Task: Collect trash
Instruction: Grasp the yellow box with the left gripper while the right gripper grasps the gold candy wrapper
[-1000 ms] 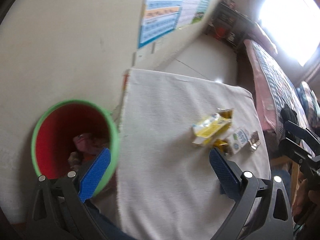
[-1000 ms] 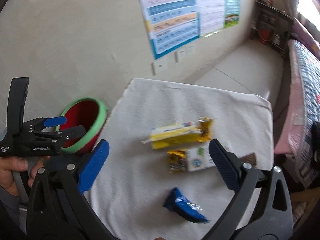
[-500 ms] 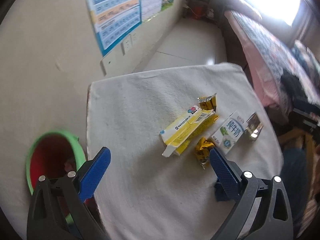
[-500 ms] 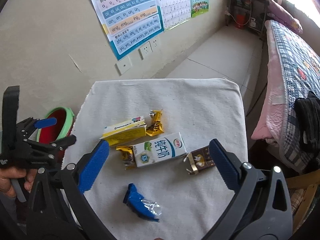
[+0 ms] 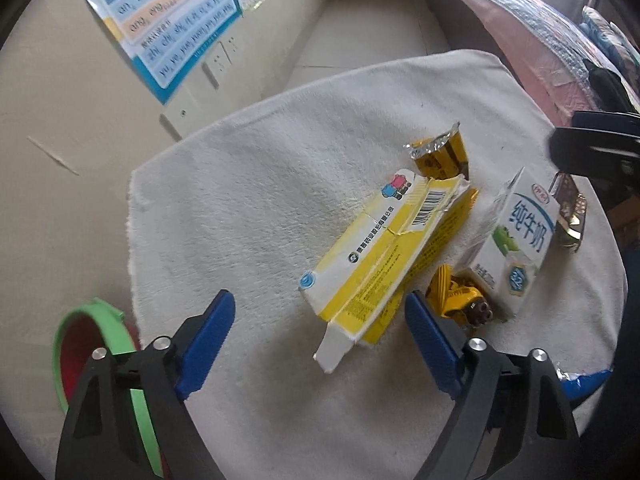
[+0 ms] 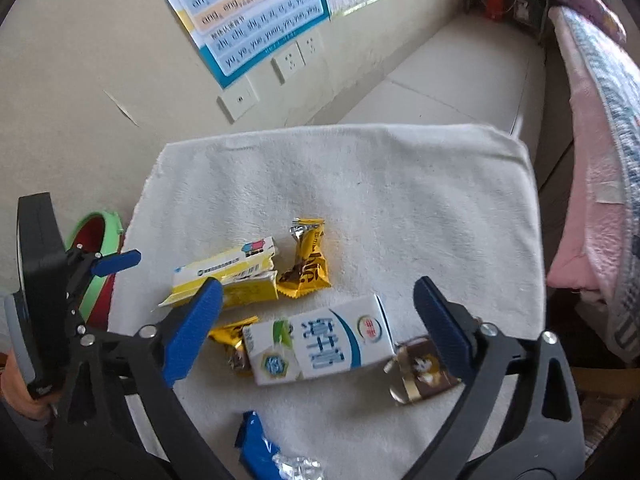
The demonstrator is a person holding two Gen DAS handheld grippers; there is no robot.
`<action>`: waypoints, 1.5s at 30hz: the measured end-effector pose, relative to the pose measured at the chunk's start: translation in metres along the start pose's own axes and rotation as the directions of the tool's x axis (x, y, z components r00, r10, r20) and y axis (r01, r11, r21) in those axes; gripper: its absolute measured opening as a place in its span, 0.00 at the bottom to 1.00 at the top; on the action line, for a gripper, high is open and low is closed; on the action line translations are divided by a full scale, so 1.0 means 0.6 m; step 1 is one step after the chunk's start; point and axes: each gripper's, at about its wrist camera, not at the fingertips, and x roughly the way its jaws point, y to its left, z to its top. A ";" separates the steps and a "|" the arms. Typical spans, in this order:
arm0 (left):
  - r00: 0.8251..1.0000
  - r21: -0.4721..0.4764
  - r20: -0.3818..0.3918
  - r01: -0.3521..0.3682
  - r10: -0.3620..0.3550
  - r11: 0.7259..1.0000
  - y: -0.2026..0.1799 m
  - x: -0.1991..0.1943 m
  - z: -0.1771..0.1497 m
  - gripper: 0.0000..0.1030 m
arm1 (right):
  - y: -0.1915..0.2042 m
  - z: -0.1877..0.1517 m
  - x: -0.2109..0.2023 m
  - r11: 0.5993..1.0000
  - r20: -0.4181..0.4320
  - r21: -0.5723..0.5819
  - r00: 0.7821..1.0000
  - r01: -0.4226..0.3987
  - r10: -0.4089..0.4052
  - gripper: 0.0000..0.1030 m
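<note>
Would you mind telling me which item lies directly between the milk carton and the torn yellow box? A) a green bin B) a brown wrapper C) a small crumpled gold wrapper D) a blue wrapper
C: the small crumpled gold wrapper sits wedged between the milk carton and the torn yellow box.

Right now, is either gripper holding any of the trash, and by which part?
Nothing is held. The left gripper is closing around the torn yellow cardboard box; the right gripper around the white milk carton, neither touching.
</note>
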 end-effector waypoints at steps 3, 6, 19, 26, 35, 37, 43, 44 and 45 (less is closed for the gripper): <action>1.000 0.023 0.005 -0.001 0.001 1.000 -0.005 0.014 0.005 0.74 | -0.003 0.006 0.029 1.000 -0.023 0.019 1.000 -0.009 0.009 0.81; 1.000 0.029 0.001 0.025 -0.025 0.999 -0.003 0.027 0.009 0.66 | 0.000 0.011 0.059 1.000 -0.053 0.013 0.999 -0.002 0.003 0.74; 0.990 0.050 0.017 0.141 -0.142 0.989 -0.016 0.028 0.005 0.24 | 0.014 0.030 0.120 0.999 -0.119 0.024 0.992 -0.031 0.034 0.26; 0.986 0.038 0.012 0.168 -0.168 0.985 -0.012 0.018 0.000 0.16 | 0.026 0.023 0.104 0.998 -0.107 0.006 0.993 -0.055 0.055 0.07; 0.982 0.003 0.022 0.187 -0.187 0.982 -0.001 -0.005 -0.013 0.08 | 0.014 0.019 0.042 0.998 -0.044 0.024 0.997 -0.066 0.067 0.06; 0.981 -0.014 0.022 0.193 -0.193 0.981 0.004 -0.008 -0.018 0.08 | 0.014 0.018 0.022 0.997 -0.024 0.020 0.997 -0.068 0.069 0.06; 0.978 -0.049 0.050 0.204 -0.201 0.978 0.016 -0.034 -0.035 0.03 | 0.021 0.008 -0.028 0.997 0.020 0.013 0.997 -0.081 0.081 0.06; 0.977 -0.062 0.061 0.207 -0.203 0.976 0.021 -0.042 -0.038 0.03 | 0.025 0.005 -0.039 0.996 0.030 0.007 0.996 -0.085 0.085 0.06; 0.976 -0.072 0.070 0.212 -0.207 0.975 0.024 -0.048 -0.041 0.03 | 0.030 0.004 -0.047 0.996 0.037 0.000 0.996 -0.086 0.086 0.06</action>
